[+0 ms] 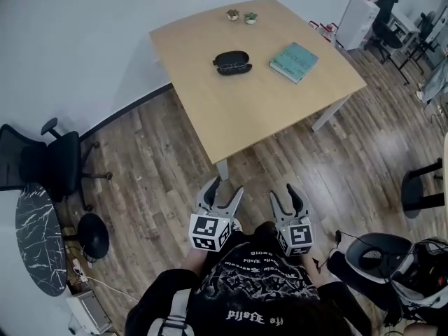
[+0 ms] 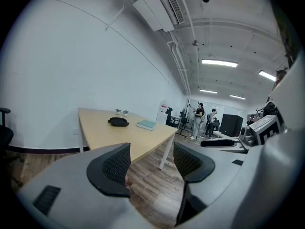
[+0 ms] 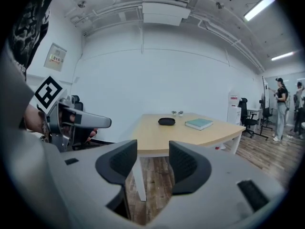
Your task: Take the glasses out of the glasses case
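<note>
Nothing's really going yet: the left gripper [image 1: 225, 187] and right gripper [image 1: 283, 191] are both hanging open and empty, well short of the table [image 1: 210, 117], where the glasses case [image 1: 232, 63] is sitting, looking shut from here.

A light wooden desk [image 1: 280, 100] with white legs stands on a brown wood-plank floor [image 1: 161, 159]. A black oval glasses case [image 1: 232, 63] lies near the desk's middle. A teal rectangular book [image 1: 294, 62] lies flat to its right, apart from it. Two small potted plants [image 1: 232, 14] stand side by side at the far edge.
</note>
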Tool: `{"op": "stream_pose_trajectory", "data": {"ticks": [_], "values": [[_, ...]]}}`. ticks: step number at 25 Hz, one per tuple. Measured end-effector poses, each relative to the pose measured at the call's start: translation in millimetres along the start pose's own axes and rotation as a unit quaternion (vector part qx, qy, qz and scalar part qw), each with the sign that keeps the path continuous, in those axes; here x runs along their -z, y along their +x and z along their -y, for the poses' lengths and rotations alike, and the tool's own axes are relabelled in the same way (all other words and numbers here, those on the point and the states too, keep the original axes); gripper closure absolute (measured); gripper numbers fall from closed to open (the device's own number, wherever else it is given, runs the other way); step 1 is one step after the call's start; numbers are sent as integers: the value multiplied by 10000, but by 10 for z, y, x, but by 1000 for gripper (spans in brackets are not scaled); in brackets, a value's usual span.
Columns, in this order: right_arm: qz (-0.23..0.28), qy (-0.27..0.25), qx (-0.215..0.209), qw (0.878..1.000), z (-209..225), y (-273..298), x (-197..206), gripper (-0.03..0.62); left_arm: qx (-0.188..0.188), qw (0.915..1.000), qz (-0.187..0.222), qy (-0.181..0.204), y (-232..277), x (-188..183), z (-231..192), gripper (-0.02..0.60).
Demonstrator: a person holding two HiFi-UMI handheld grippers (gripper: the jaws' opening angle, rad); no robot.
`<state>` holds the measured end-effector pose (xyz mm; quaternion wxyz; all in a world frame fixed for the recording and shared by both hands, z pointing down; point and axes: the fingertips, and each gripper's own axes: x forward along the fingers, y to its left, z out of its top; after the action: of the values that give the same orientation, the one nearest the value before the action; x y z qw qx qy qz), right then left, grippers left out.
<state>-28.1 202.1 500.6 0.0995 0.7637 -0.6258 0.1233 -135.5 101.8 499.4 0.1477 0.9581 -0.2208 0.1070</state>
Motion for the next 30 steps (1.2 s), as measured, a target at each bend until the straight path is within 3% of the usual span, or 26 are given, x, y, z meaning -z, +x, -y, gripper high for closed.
{"op": "stream_pose_trajectory", "data": {"ticks": [5, 10, 17, 30], "values": [[-55, -31, 119, 9999, 65, 80, -26, 374, 6, 9995, -3, -323, 36, 30, -99, 290], [-121, -108, 90, 9998, 139, 260, -13, 375, -171, 9996, 34, -231, 91, 36, -201, 290], [-18, -280, -377, 9989, 297, 892, -206, 373, -492, 9980, 262, -295, 397, -181, -464, 290], [-177, -401, -1680, 9848, 1243, 2679, -764, 375, -1713, 9839, 327, -401, 1703, -876, -1101, 290]]}}
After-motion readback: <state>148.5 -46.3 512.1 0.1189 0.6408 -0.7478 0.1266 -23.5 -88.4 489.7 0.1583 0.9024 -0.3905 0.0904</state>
